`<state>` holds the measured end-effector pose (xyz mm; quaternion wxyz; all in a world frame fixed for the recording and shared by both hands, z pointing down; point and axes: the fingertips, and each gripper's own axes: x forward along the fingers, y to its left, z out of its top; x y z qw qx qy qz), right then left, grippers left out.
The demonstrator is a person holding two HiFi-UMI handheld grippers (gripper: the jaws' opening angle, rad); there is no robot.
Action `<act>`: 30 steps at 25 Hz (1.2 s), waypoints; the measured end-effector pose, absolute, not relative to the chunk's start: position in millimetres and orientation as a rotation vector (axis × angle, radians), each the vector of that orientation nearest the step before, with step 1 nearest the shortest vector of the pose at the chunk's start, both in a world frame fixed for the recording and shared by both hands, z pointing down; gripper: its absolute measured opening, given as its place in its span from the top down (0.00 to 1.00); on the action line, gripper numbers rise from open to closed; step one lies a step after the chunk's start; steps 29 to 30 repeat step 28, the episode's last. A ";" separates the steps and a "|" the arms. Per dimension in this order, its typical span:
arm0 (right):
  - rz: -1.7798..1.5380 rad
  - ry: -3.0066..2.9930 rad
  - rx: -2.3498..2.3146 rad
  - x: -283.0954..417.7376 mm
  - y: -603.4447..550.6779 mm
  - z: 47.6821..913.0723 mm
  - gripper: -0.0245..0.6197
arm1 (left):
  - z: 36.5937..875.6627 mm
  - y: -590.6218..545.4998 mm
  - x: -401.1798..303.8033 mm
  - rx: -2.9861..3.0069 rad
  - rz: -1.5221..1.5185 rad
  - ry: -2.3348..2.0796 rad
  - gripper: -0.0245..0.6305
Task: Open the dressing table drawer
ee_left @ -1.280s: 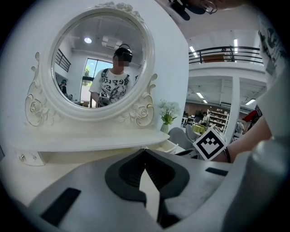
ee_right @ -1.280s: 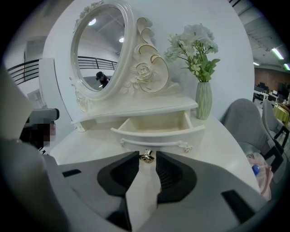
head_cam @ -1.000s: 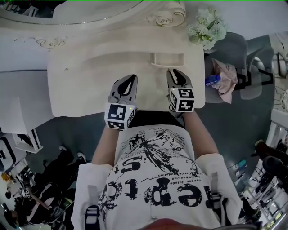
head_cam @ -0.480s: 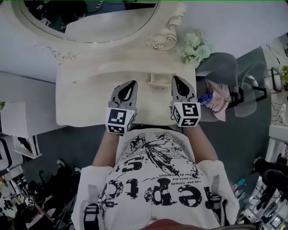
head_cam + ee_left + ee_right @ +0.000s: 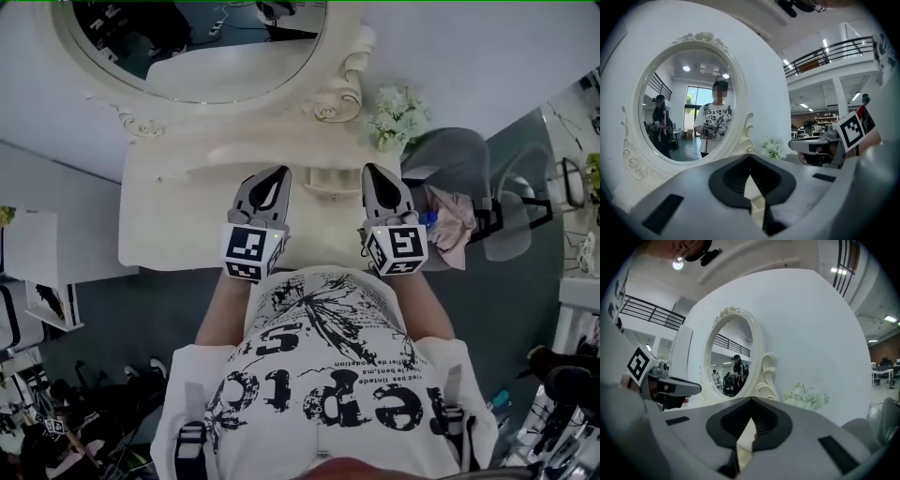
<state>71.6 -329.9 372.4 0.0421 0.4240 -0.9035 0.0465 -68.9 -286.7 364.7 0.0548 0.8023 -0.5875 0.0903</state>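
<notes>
Now that both hands have risen from the front edge of the dressing table [image 5: 169, 220] and point almost level at the mirror [image 5: 187, 47], neither tool is near a drawer pull. The right gripper [image 5: 373, 171], jaws apart a second ago, has closed on nothing, and the left gripper [image 5: 276, 173] is likewise pinched together and empty. The drawer lies hidden beneath the tabletop's front edge with nothing seen pulled out, so I judge the opening not yet begun and a descent needed.
</notes>
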 end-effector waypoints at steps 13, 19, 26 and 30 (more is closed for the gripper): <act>0.142 -2.790 1.225 67.7 -325.4 375.1 0.94 | 364.8 -287.4 -61.4 2.416 0.271 -1.803 0.93; 0.156 -2.792 1.217 66.5 -323.6 376.5 0.94 | 365.5 -286.8 -61.7 2.412 0.278 -1.807 0.93; 0.154 -2.787 1.210 65.1 -323.4 377.3 0.94 | 366.2 -286.1 -64.1 2.404 0.280 -1.814 0.93; 0.155 -2.787 1.211 64.0 -323.5 376.8 0.94 | 364.9 -285.9 -65.5 2.404 0.278 -1.818 0.93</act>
